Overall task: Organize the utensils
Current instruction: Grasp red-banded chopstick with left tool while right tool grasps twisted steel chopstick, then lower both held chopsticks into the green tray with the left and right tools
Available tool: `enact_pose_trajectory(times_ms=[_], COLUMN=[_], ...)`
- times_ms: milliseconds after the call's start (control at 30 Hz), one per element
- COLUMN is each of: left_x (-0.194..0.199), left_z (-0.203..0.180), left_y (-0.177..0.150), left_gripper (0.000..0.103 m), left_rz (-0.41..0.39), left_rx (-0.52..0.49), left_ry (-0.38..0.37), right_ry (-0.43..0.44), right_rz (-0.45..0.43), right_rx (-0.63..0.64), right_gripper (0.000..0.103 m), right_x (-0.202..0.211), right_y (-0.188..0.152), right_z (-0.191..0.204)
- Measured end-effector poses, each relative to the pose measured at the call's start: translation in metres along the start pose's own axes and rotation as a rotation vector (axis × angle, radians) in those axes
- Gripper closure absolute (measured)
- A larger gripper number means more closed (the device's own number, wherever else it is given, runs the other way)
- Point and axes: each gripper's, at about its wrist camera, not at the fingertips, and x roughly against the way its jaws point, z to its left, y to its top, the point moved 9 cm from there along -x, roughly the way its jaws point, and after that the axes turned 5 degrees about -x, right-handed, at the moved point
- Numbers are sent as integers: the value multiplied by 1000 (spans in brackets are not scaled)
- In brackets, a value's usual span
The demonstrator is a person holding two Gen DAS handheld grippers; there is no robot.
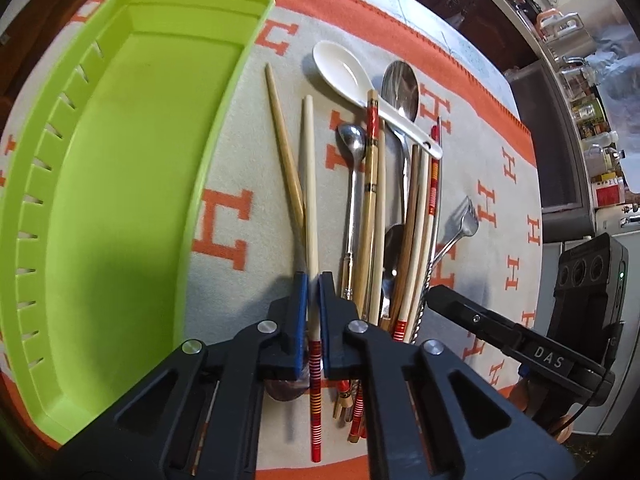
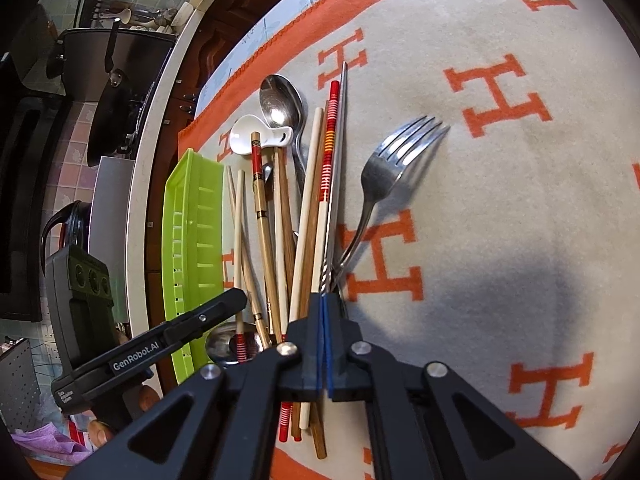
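1. Left gripper (image 1: 313, 284), lower centre of its view: jaws nearly closed on one pale chopstick (image 1: 310, 184) with a red-striped end.
2. Right gripper (image 2: 325, 300), lower centre: pads pressed together, clamping one thin metal rod (image 2: 338, 152).
3. Utensil pile, mid-frame on the orange-lettered cloth (image 2: 520, 184): one white spoon (image 1: 344, 70), three metal spoons, one fork (image 2: 390, 168); chopsticks overlap, so I cannot count them.
4. One green tray (image 1: 120, 160), left, holds nothing.

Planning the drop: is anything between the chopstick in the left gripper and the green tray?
Nothing visible. The left gripper is shut on the pale chopstick; only bare blanket separates it from the green tray, which looks empty.
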Motion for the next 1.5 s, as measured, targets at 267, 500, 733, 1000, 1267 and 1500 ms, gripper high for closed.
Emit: enact_pose_trajectory(times_ms=[267,500,733,1000,1267,1500], left_x=[25,80,109,85,70,72], left_z=[-8,-4,44,89,96,102], left_y=[3,14,21,12,2,-4], left_gripper=[100,100,100,100,100,99], left_rz=[-45,-134,-174,-119,-113,-115], left_rx=[-31,-69,-35,-22,-67,-61], left_ry=[-10,22,111,179,238,233], right_ry=[-15,-41,-71,-68,-72,-32], right_rz=[-41,-21,-10,-42,-83,-119], right_rx=[44,4,-6,-3,-1,19], right_gripper=[103,99,89,97,98,98], right_x=[7,4,-7,-7,12,31], right_y=[0,6,9,8,0,-15], right_z=[12,4,0,3,10,39])
